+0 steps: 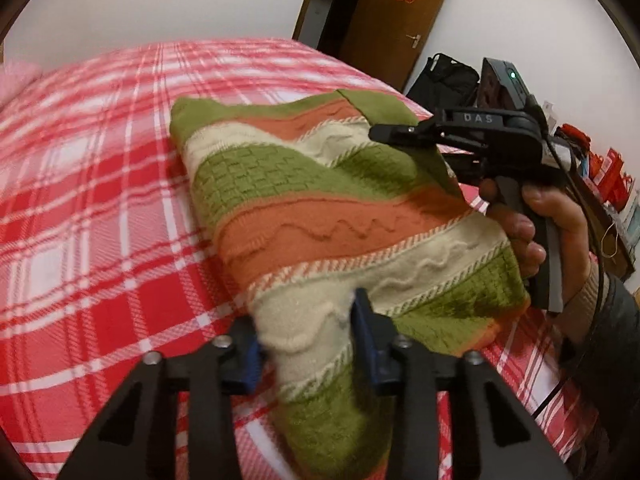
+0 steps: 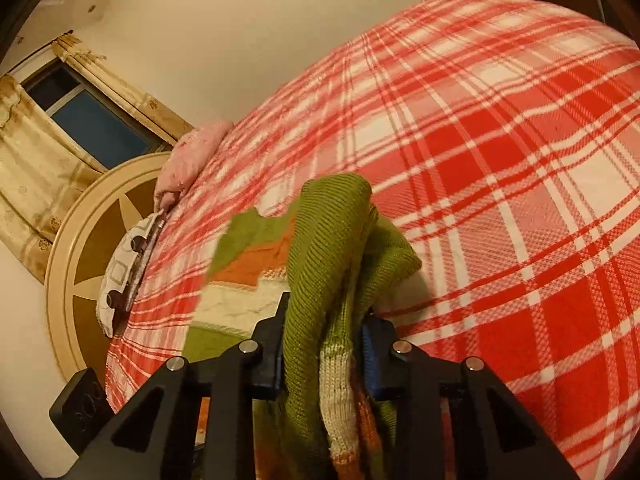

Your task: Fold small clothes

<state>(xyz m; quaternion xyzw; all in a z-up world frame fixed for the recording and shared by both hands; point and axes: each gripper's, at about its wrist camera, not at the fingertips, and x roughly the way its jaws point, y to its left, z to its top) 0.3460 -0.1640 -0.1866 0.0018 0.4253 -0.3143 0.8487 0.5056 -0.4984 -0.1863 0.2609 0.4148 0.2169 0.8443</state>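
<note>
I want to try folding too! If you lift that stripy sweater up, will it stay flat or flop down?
Probably flop: the stripy sweater already sags and bunches between the left claw and right claw. Its thick knit likely grips rather than slips. It looks soft, unlikely to break.

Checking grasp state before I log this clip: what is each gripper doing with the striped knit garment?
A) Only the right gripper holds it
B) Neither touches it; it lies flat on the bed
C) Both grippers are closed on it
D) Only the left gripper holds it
C: the left gripper pinches the cream band of the striped knit garment, and the right gripper clamps a bunched green fold, lifting it off the plaid bedspread.
</note>
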